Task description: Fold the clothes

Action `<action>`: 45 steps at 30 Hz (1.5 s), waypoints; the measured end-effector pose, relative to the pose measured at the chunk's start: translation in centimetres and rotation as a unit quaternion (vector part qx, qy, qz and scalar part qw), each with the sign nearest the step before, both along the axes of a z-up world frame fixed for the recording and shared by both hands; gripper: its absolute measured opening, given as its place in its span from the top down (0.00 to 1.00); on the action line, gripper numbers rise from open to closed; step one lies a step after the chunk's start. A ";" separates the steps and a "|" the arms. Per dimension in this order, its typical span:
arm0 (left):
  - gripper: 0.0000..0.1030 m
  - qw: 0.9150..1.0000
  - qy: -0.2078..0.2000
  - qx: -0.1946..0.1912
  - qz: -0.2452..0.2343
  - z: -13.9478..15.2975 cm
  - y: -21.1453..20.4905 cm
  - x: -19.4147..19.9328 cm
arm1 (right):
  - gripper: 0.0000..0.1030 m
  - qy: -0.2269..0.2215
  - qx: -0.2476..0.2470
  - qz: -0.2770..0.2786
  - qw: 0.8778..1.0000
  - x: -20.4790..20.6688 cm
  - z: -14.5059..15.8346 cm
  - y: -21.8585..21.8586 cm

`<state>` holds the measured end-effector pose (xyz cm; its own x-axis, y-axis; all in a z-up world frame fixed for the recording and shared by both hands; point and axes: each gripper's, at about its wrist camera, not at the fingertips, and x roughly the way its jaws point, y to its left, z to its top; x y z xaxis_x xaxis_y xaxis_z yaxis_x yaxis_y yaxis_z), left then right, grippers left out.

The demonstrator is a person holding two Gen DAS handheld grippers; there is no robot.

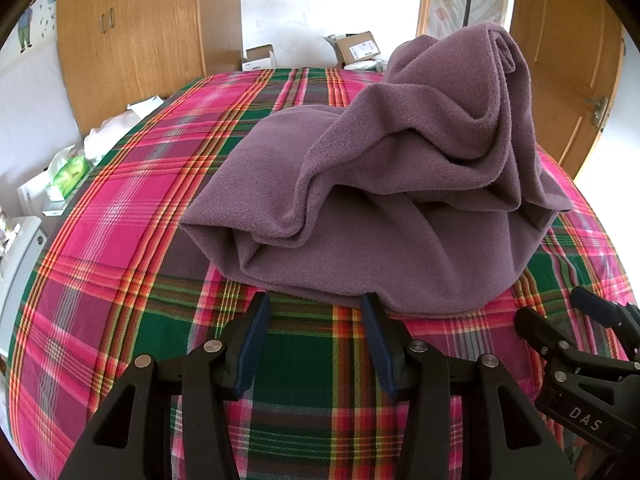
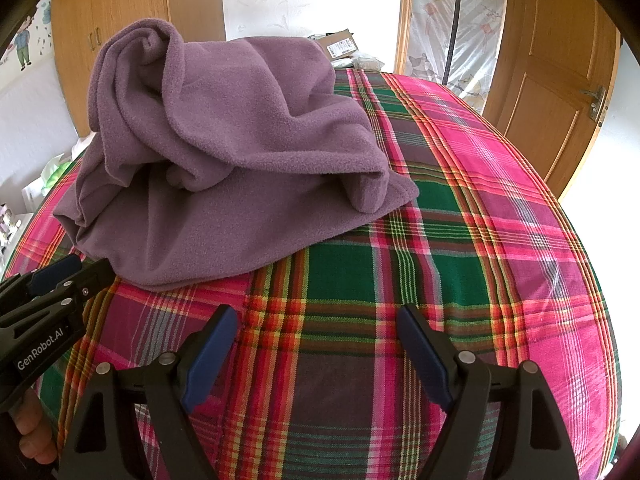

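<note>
here both jaws gape over the plaid bedspread (image 2: pixel 360 264); only the right view shows a hand (image 2: pixel 34 432) (purple fleece (image 1: pixel 400 184) unheld).

Both cams are wrist fisheyes, tilted steeply down along their own fingers, low and close over the plaid bedspread (image 1: pixel 120 216). Left view sits left of the purple fleece garment (image 1: pixel 400 200), near its front edge — right gripper (image 1: pixel 592 308) at its right border. Right view sits further right, left gripper (image 2: pixel 68 268) at its left border. Shared: garment, bedspread, wooden door (image 2: pixel 560 80) behind.
</note>
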<state>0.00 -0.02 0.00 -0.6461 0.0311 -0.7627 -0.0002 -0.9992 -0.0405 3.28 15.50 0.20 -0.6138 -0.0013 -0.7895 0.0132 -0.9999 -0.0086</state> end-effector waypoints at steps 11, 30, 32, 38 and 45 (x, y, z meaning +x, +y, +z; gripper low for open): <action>0.53 1.000 0.000 -0.001 0.000 -0.1 -0.1 -0.1 | 0.20 0.000 0.000 0.000 1.000 0.0 0.0 -0.2; 0.52 1.000 -0.001 -0.005 -0.001 0.0 0.0 0.3 | 0.20 0.000 0.000 0.000 1.000 0.1 0.0 -0.2; 0.52 1.000 -0.001 -0.006 -0.001 0.0 0.0 0.2 | 0.20 0.000 0.000 0.000 1.000 0.1 0.0 -0.2; 0.52 1.000 -0.001 -0.007 -0.001 0.0 0.0 0.2 | 0.20 0.000 0.000 0.000 1.000 0.1 0.0 -0.2; 0.52 1.000 -0.001 -0.013 -0.001 0.1 0.2 0.3 | 0.20 -0.001 -0.001 -0.001 1.000 0.3 0.0 -0.3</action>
